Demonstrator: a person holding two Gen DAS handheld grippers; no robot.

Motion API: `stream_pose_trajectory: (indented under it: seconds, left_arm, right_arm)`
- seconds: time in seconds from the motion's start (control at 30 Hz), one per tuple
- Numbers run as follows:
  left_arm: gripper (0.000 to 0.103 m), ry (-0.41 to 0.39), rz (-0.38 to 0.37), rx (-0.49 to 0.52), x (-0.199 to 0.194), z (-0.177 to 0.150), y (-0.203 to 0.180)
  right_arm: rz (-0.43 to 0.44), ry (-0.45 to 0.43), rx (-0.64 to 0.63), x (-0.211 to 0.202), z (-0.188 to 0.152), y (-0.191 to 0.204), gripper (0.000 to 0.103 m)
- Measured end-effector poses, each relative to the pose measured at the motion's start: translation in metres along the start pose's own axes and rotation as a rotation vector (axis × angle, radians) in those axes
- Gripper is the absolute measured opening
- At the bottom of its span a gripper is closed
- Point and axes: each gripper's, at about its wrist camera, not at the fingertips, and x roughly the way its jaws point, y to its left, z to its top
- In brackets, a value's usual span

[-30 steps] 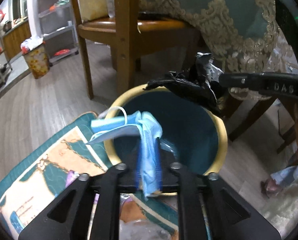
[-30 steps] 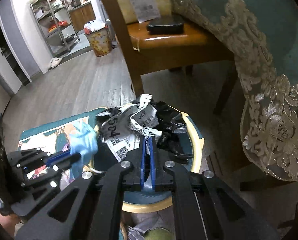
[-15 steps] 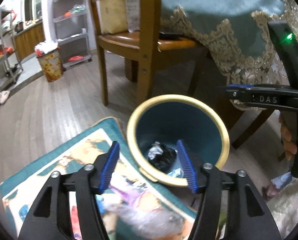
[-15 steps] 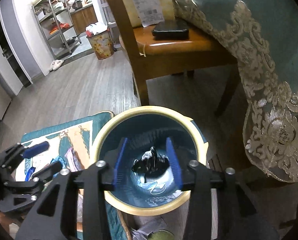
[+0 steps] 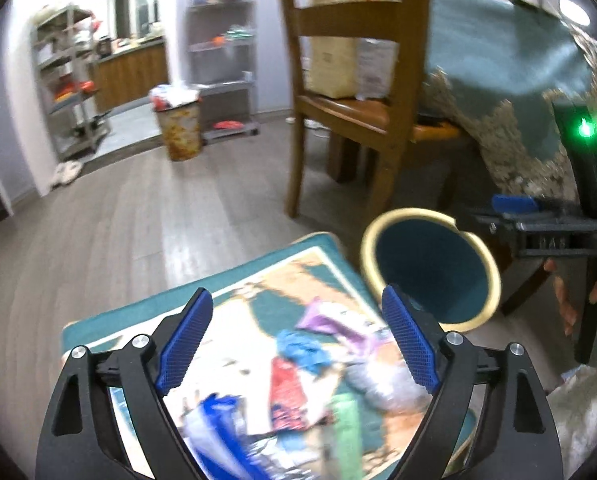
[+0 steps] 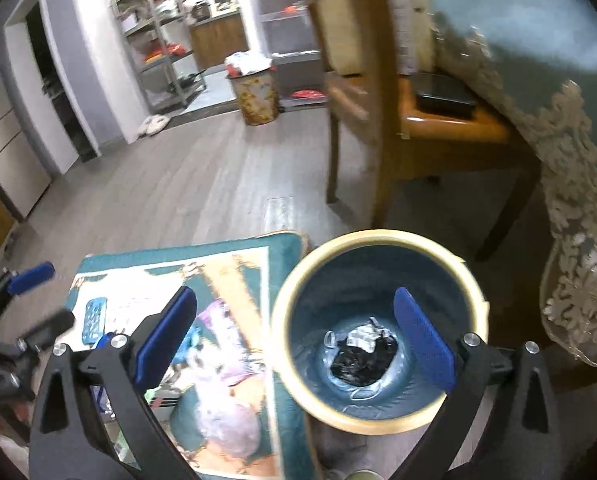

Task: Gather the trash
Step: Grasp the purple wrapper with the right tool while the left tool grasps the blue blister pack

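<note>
Each gripper is built from matte black plastic arms with triangular cut-outs, joined by round silver screw heads. The left gripper (image 5: 298, 344) is fitted with two fingers (image 5: 184, 340) faced in blue pads with a fine cross-hatched texture; the same blue textured pads are seen on the fingers (image 6: 426, 342) of the right gripper (image 6: 296, 338). In the left wrist view, the right gripper's black body is marked with embossed letters, blurred beyond reading, and a green light is lit on its upright handle. Bare skin of the right hand (image 5: 570, 296) is seen around that handle.
</note>
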Motion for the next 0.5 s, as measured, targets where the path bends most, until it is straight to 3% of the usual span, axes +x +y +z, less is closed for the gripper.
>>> stream_pose_trajectory:
  seconds: [0.27,0.4,0.5]
  left_arm:
    - [0.088,0.002,0.158,-0.120,-0.021,-0.024,0.085]
    - [0.088,0.055,0.232,-0.201,-0.011,-0.046,0.127]
    - [0.088,0.140,0.293,-0.267,0.004,-0.066,0.159]
  right_arm:
    - [0.043,0.022,-0.029,0.020,-0.007,0.051,0.097]
    - [0.026,0.046,-0.095,0.036,-0.011,0.072,0.097]
    - [0.002,0.063,-0.158,0.049,-0.012,0.079,0.097]
